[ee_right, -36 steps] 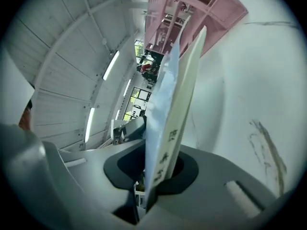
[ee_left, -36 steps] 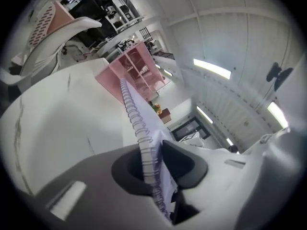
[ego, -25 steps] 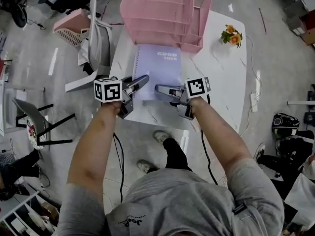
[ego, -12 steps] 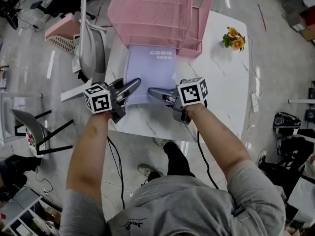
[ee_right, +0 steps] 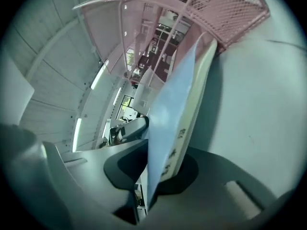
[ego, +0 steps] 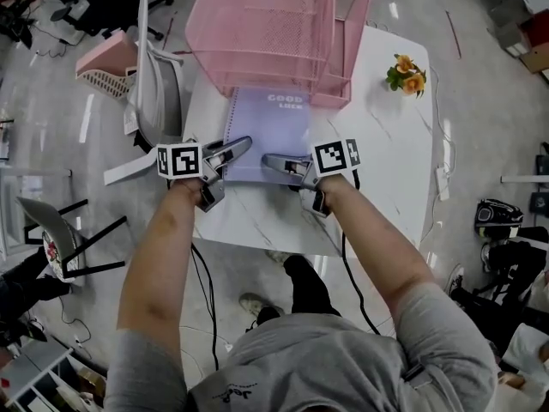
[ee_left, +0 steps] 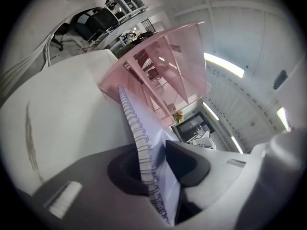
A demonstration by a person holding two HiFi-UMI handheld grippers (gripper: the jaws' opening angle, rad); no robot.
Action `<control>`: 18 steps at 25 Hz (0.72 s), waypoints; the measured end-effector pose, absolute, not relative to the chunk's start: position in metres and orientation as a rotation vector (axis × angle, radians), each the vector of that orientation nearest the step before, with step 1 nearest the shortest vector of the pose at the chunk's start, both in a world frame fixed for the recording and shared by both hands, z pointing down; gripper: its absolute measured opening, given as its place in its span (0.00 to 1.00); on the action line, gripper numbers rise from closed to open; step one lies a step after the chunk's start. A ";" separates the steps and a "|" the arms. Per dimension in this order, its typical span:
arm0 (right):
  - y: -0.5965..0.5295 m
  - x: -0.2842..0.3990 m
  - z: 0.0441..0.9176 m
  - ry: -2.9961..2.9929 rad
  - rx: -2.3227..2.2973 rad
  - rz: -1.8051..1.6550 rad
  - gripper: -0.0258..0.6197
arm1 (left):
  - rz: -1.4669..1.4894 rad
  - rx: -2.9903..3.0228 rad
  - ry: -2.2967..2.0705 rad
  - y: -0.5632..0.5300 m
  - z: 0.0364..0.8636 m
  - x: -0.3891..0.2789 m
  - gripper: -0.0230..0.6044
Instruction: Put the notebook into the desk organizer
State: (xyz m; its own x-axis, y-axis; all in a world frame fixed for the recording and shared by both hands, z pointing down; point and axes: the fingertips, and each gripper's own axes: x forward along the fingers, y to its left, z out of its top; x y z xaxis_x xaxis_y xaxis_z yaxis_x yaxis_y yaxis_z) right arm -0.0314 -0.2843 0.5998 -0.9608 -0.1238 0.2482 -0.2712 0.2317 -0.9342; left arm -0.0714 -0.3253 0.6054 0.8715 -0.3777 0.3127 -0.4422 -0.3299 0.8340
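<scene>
The lavender spiral notebook (ego: 268,131) has its far end tucked into the lowest tier of the pink mesh desk organizer (ego: 274,24), which stands on the white desk (ego: 382,144). In front of the organizer, the left tongs (ego: 243,147) straddle the spiral edge with the jaws opening, loose around the coils. The right tongs (ego: 269,159) clamp the opposite edge.

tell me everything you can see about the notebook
The notebook is lavender, with white GOOD LUCK print on the cover and a wire spiral down its left edge. It lies flat, low over the white table, its far end at the bottom opening of the pink mesh organizer. The right gripper is clamped on its near right edge. The spiral edge sits between the jaws of the left gripper, which are opening.
</scene>
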 end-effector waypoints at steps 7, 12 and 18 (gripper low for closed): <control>-0.323 -0.029 0.604 -2.312 0.485 1.964 0.10 | -0.059 1.761 -0.629 -0.352 0.605 -0.082 0.36; -0.350 -0.031 0.608 -2.277 0.548 1.994 0.10 | 0.004 1.699 -0.619 -0.334 0.618 -0.094 0.33; -0.372 -0.024 0.603 -2.317 0.663 2.091 0.23 | -0.135 1.748 -0.709 -0.359 0.603 -0.100 0.19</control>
State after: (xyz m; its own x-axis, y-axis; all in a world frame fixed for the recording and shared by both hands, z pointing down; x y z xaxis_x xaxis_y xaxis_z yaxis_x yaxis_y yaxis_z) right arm -0.0243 -0.3718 0.6030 -0.9125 -0.3337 0.2365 -0.2695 0.0555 -0.9614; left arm -0.0999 -0.3591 0.6034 0.8083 -0.5235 0.2694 -0.3884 -0.1303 0.9122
